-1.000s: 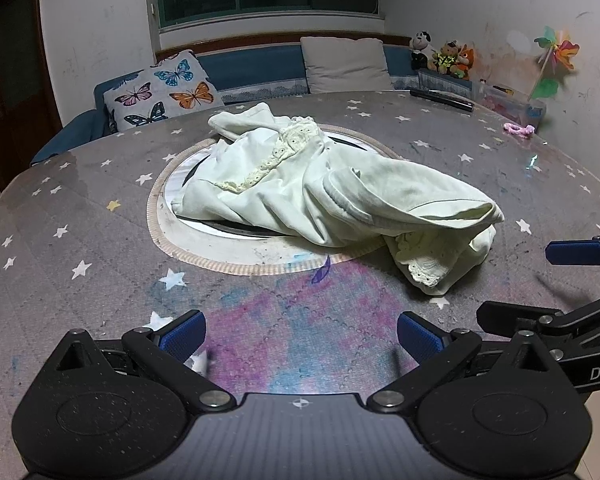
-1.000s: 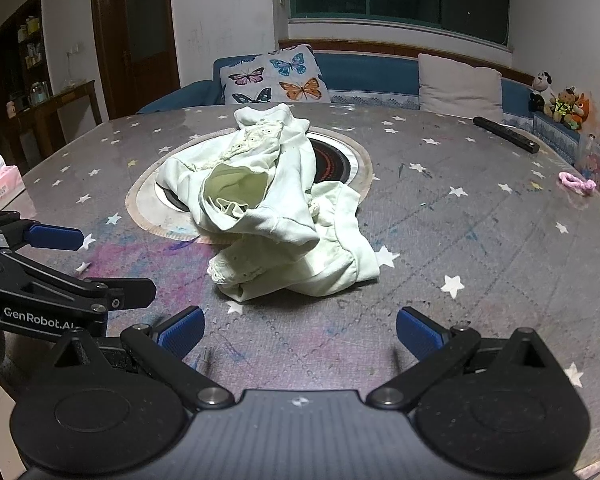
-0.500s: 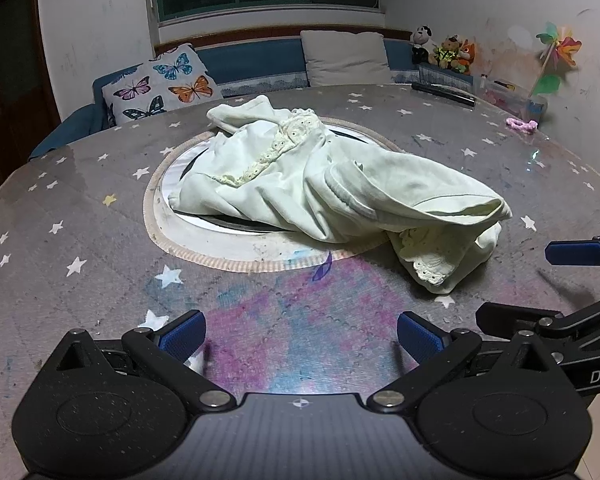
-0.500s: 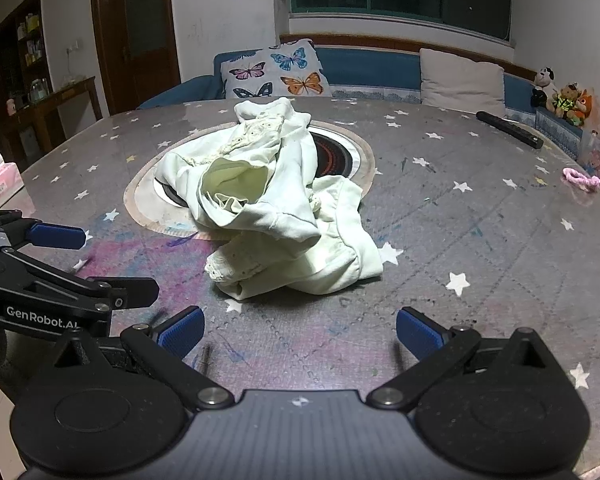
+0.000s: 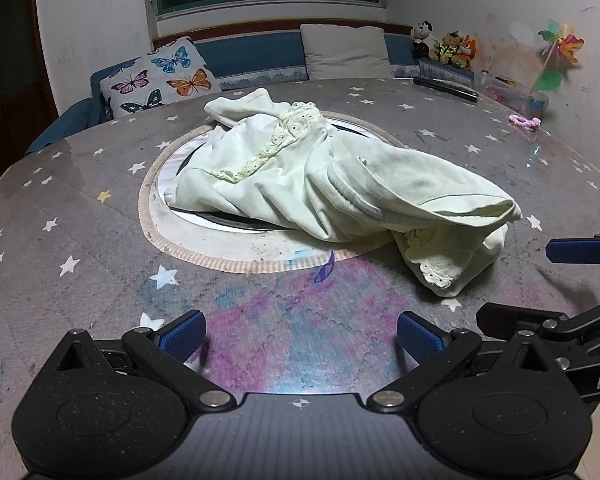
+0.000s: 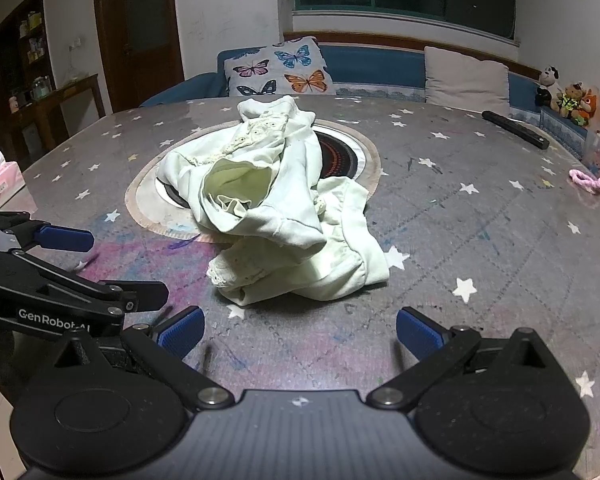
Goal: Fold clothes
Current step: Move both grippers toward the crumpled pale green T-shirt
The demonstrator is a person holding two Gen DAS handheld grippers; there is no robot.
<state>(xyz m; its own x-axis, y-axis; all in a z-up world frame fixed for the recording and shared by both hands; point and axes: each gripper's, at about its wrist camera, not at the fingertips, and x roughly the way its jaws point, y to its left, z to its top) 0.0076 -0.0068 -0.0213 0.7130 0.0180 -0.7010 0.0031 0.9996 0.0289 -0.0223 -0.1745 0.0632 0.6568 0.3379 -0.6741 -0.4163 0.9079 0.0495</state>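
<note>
Left wrist view: a crumpled pale-green lace-trimmed garment (image 5: 340,188) lay mid-surface (image 5: 60,208), partly over a round inset hob; left tongs (image 5: 300,336) and right tongs (image 6: 300,334) gaped wide, empty.

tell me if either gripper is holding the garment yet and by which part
Nothing is held. The left gripper and right gripper are both open, short of the crumpled garment on the table.
</note>
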